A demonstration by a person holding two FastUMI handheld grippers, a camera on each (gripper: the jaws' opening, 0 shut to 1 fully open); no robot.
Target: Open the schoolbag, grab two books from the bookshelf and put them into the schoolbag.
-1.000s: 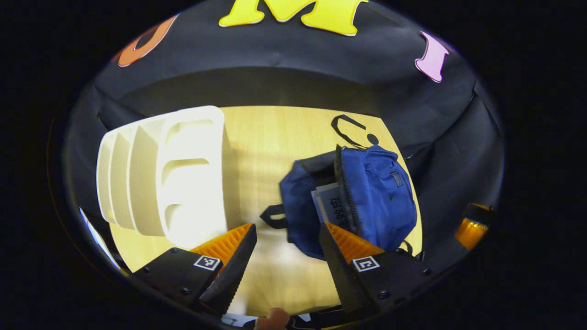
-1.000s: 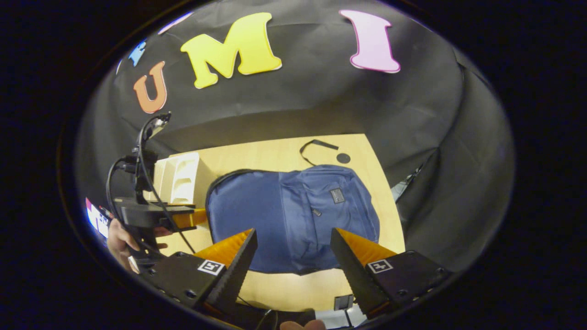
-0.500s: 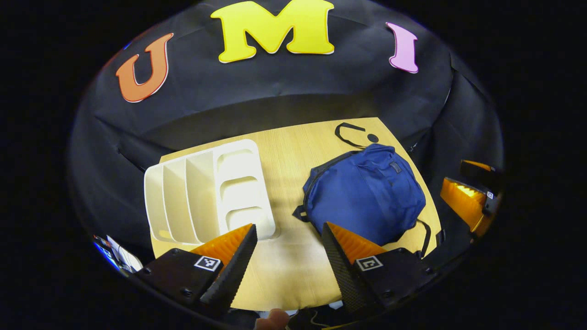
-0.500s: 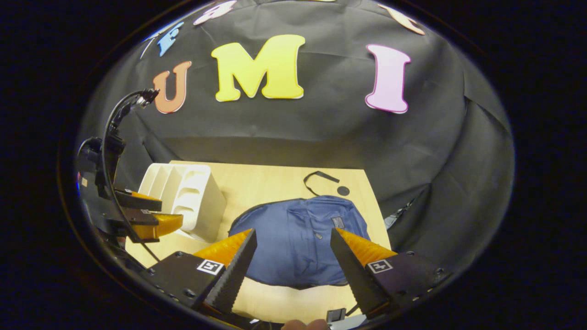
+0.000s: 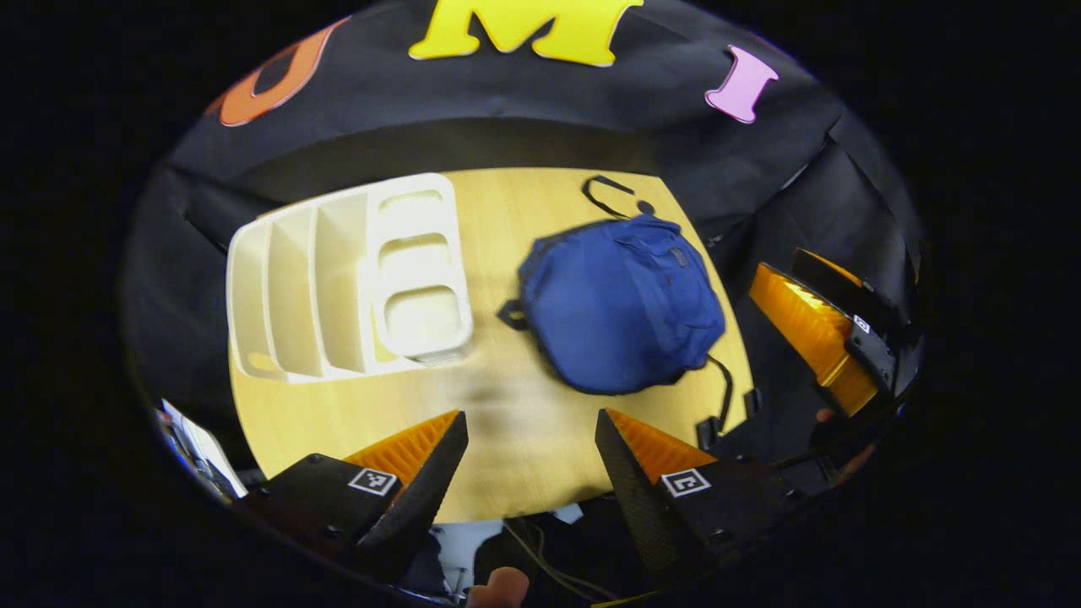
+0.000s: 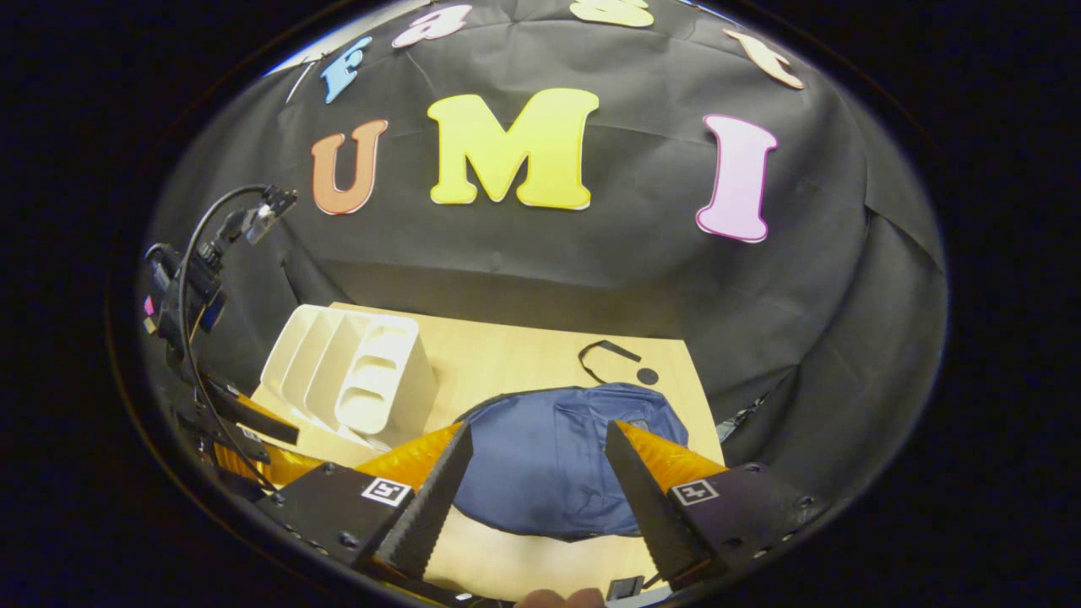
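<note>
The blue schoolbag (image 5: 623, 306) lies flat on the wooden table (image 5: 507, 219), right of the white bookshelf (image 5: 338, 279), whose slots hold no books. In the right gripper view the schoolbag (image 6: 549, 460) lies just beyond my fingers, with the bookshelf (image 6: 355, 376) to its left. My left gripper (image 5: 528, 422) is open above the table's near edge, holding nothing. My right gripper (image 6: 536, 435) is open too, above the near side of the bag. No book is visible. The right gripper (image 5: 815, 329) also appears at the right of the left gripper view, and the left gripper (image 6: 245, 426) at the left of the right gripper view.
A black strap loop (image 5: 608, 192) and a small dark disc (image 6: 647, 376) lie on the table behind the bag. A cable and a small device (image 6: 198, 270) rise above the left gripper. Black cloth walls surround the table on the far side and both flanks.
Both grippers have pulled back and up from the bag. A second ago the bag was open with a book showing inside; now it lies closed over and flatter.
</note>
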